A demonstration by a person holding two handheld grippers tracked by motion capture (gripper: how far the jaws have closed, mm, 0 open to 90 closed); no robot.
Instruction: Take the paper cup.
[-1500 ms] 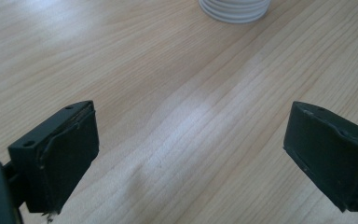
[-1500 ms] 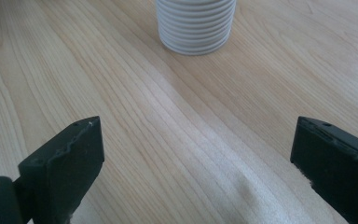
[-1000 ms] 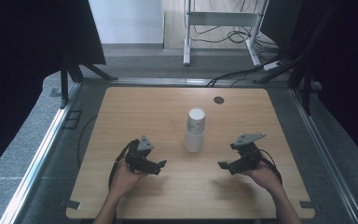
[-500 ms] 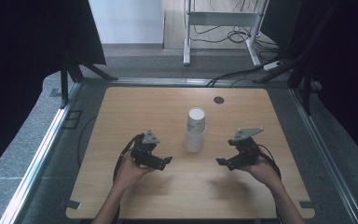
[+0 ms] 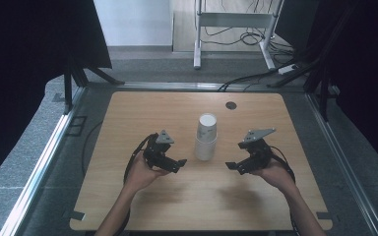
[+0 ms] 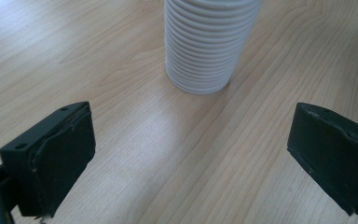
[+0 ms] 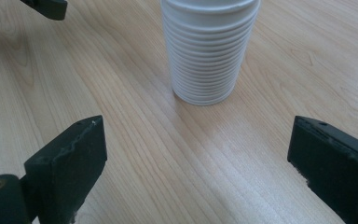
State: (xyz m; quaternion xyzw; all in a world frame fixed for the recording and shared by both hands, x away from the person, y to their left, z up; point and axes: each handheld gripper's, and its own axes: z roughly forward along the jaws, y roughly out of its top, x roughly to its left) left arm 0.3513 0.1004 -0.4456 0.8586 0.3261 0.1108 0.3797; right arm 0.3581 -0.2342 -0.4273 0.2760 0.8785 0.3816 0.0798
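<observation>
A tall stack of white ribbed paper cups [image 5: 206, 136] stands upright near the middle of the wooden table [image 5: 128, 113]. My left gripper [image 5: 179, 163] hovers just left of the stack, jaws wide apart and pointing at it, nothing between them. On the other side my right gripper [image 5: 230, 166] faces the stack, open and empty as well. In the left gripper view the cup stack [image 6: 207, 42] rises ahead between the two black jaws. The right gripper view shows the cup stack [image 7: 207, 49] ahead, with the tip of the other gripper [image 7: 46, 7] at top left.
A small dark round hole cover [image 5: 231, 105] sits near the table's far edge. Black cables trail from both grippers over the near half of the table. A metal frame runs round the table, and dark curtains hang at both sides.
Both hands have lifted a little and drawn inward toward the cup stack. The jaws of both grippers stay wide apart and the stack has not moved.
</observation>
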